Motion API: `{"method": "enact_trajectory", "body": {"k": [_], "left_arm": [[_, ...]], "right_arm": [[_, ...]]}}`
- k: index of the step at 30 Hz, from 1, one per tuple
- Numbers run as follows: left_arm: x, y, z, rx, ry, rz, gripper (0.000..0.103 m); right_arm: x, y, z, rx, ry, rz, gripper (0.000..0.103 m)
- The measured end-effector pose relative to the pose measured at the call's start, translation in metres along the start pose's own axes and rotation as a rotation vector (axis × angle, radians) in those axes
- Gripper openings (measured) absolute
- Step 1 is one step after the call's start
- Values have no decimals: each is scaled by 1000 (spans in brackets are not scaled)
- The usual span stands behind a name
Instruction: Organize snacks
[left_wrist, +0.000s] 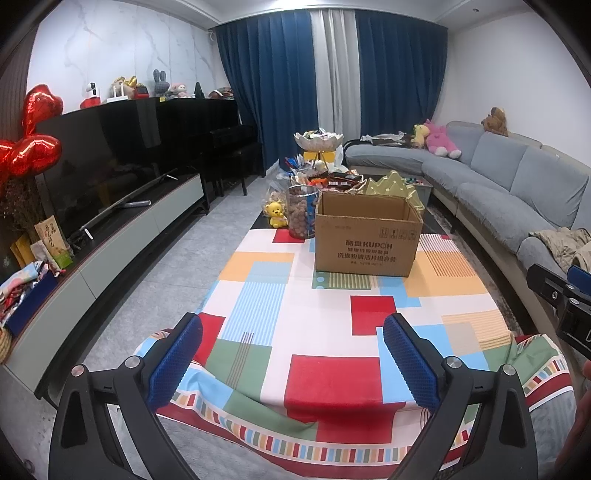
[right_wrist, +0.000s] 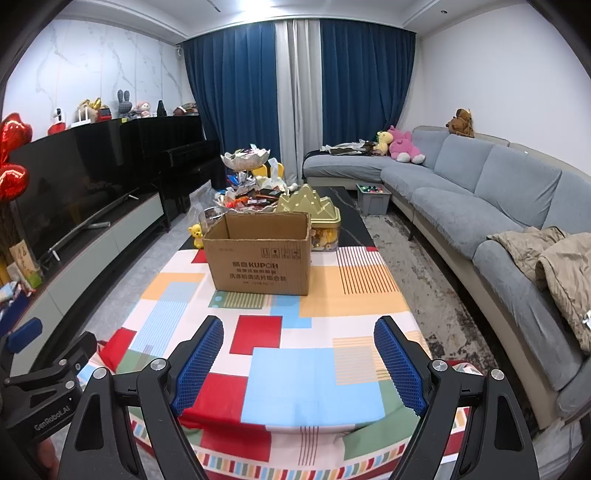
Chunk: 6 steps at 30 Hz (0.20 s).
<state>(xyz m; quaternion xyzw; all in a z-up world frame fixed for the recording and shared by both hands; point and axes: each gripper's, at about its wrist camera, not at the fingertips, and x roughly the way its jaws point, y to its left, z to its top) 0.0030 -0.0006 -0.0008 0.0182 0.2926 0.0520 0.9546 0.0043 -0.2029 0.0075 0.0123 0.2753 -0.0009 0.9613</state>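
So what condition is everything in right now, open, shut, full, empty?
left gripper: open, holding nothing.
right gripper: open, holding nothing.
cardboard box: upright, top flaps open; contents hidden.
clear jar: upright, mostly full of brown snacks.
snack pile: loose, heaped behind the box.
gold tin: lid on.
curtains: drawn shut.

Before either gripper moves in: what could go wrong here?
1. The snack pile lies behind the box; a straight reach could shove the box.
2. The tablecloth drapes loose over the near edge; snagging it would likely drag the box along.
3. The jar and the yellow bear crowd the box's left side, easy to tip over.
Both the left hand-held gripper and the right hand-held gripper are open and empty.
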Motion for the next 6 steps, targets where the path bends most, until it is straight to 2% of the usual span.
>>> {"method": "enact_trajectory", "body": {"k": [6], "left_arm": [[0,0,-2,-1,0,-1,102]], "right_arm": [[2,1,-2,0,3,-1,85]]}}
